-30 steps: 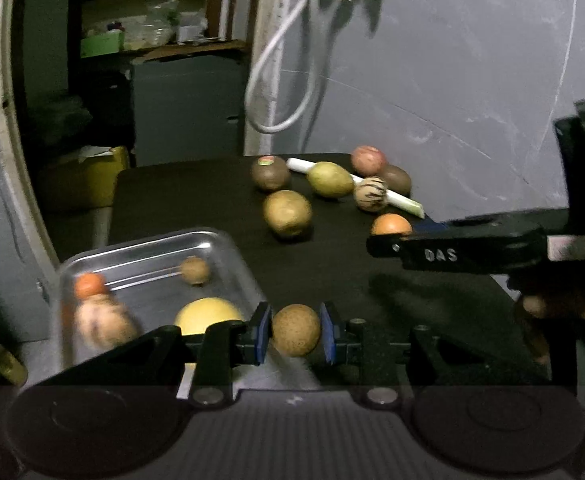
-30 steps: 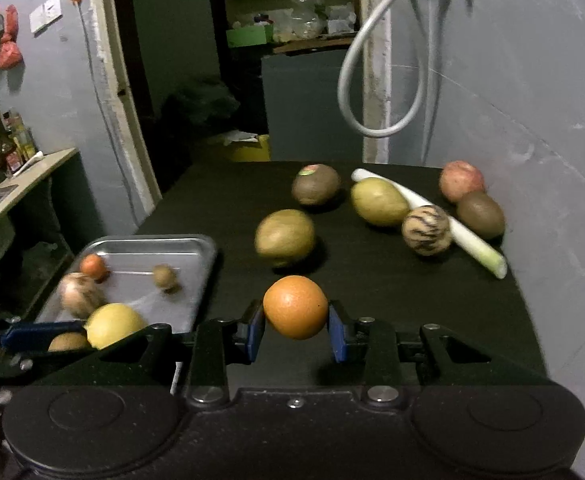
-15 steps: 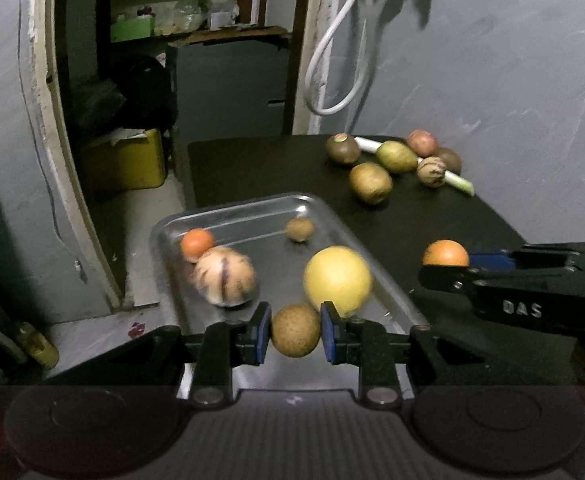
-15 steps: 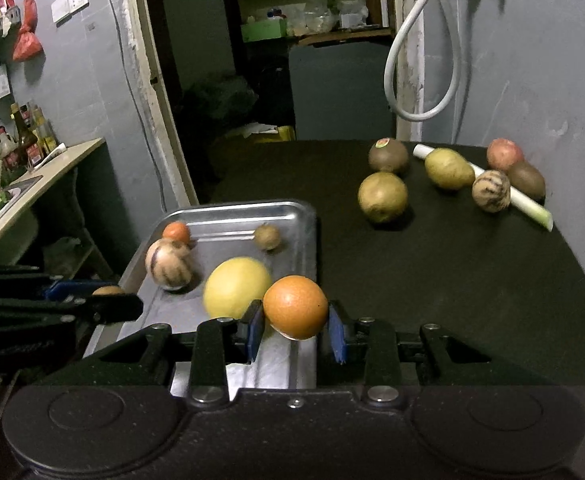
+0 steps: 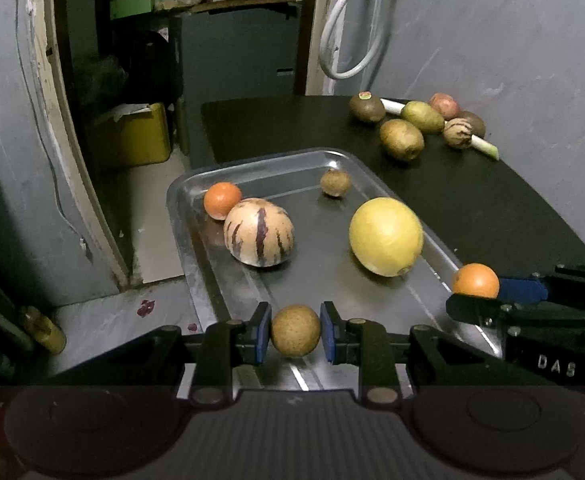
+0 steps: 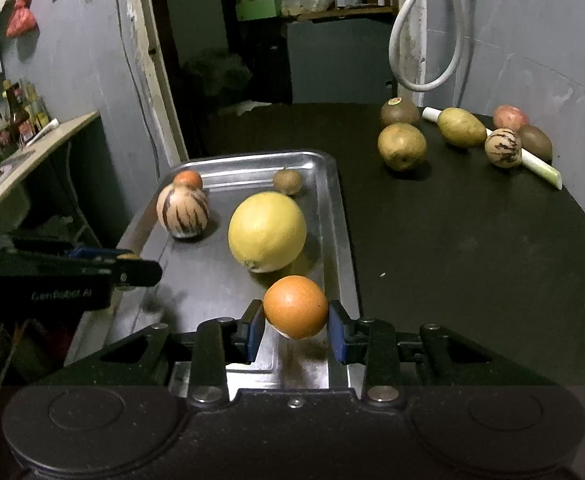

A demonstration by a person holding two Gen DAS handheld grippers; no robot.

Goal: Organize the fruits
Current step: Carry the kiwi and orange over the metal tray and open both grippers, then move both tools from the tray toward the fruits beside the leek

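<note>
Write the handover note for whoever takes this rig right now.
Left tool: shut on a small round brown fruit, over the near end of the steel tray.
Right tool: shut on a round orange, over the tray's near right corner.
Done: a yellow citrus, a striped melon, a small orange fruit and a small brown fruit lie in the tray.
Left: release both, then fetch the six fruits beside the leek on the black table.

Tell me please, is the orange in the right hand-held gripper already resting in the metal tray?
Not yet. The orange is clamped between the right hand-held gripper's pads, above the metal tray's near end.
</note>
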